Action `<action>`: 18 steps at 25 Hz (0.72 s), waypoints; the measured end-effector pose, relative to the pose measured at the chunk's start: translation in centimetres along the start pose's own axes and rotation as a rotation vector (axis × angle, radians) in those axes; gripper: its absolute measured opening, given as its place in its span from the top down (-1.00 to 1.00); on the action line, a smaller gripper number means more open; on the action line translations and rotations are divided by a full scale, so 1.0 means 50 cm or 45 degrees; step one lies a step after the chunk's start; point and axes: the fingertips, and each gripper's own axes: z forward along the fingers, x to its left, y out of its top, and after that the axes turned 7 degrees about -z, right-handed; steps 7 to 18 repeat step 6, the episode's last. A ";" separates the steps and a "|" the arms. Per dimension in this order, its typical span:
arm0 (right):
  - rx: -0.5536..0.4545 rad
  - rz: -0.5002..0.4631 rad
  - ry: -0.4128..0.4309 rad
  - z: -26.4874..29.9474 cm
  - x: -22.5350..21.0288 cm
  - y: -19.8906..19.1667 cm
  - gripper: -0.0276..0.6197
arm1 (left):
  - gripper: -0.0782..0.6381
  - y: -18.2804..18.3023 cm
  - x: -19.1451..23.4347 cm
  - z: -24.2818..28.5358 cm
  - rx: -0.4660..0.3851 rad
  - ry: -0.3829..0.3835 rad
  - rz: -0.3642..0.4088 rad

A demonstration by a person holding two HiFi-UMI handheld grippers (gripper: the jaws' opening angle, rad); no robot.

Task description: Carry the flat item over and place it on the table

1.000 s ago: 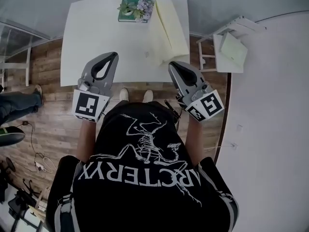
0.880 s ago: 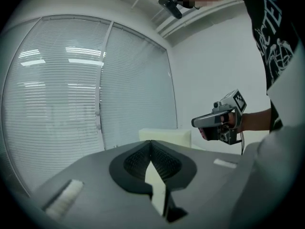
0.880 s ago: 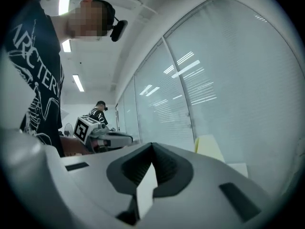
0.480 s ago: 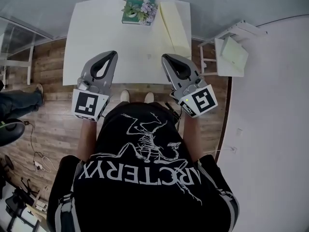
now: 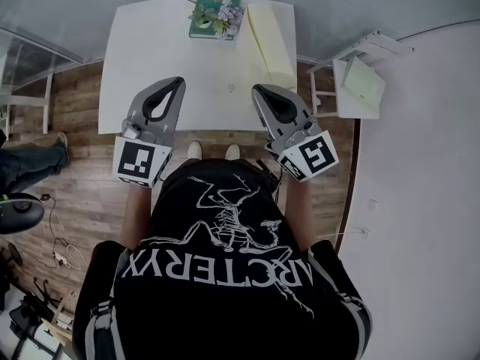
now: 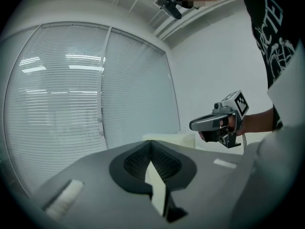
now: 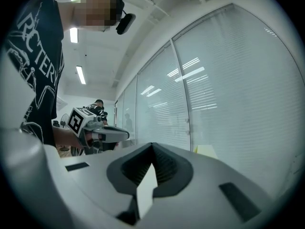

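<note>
A pale yellow flat item (image 5: 271,40) lies on the right part of the white table (image 5: 150,51). Its edge also shows behind the jaws in the left gripper view (image 6: 177,138) and the right gripper view (image 7: 206,150). A second flat item (image 5: 364,81), pale green, rests on a white stool at the right. My left gripper (image 5: 176,82) and right gripper (image 5: 257,89) hang side by side over the table's near edge. Both are shut with nothing between their jaws. Each gripper view shows the other gripper held level: the right gripper (image 6: 218,123) and the left gripper (image 7: 99,130).
A teal book with small plants (image 5: 215,13) sits at the table's far edge. The white stool (image 5: 341,96) stands against the table's right side, by a white wall. Another person's legs (image 5: 30,163) and a chair base (image 5: 16,213) are on the wooden floor at left.
The right gripper has shifted a little to the left, nearer the left one. The table sits slightly more centred in the head view. The left gripper has hardly moved.
</note>
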 end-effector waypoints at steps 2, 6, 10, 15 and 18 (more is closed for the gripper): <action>-0.005 0.004 -0.005 -0.002 -0.001 0.002 0.88 | 0.76 -0.001 0.000 -0.002 0.026 0.014 -0.030; -0.043 0.037 -0.029 -0.002 -0.017 0.012 0.88 | 0.76 0.004 0.006 0.001 0.004 0.003 0.006; -0.043 0.037 -0.029 -0.002 -0.017 0.012 0.88 | 0.76 0.004 0.006 0.001 0.004 0.003 0.006; -0.043 0.037 -0.029 -0.002 -0.017 0.012 0.88 | 0.76 0.004 0.006 0.001 0.004 0.003 0.006; -0.043 0.037 -0.029 -0.002 -0.017 0.012 0.88 | 0.76 0.004 0.006 0.001 0.004 0.003 0.006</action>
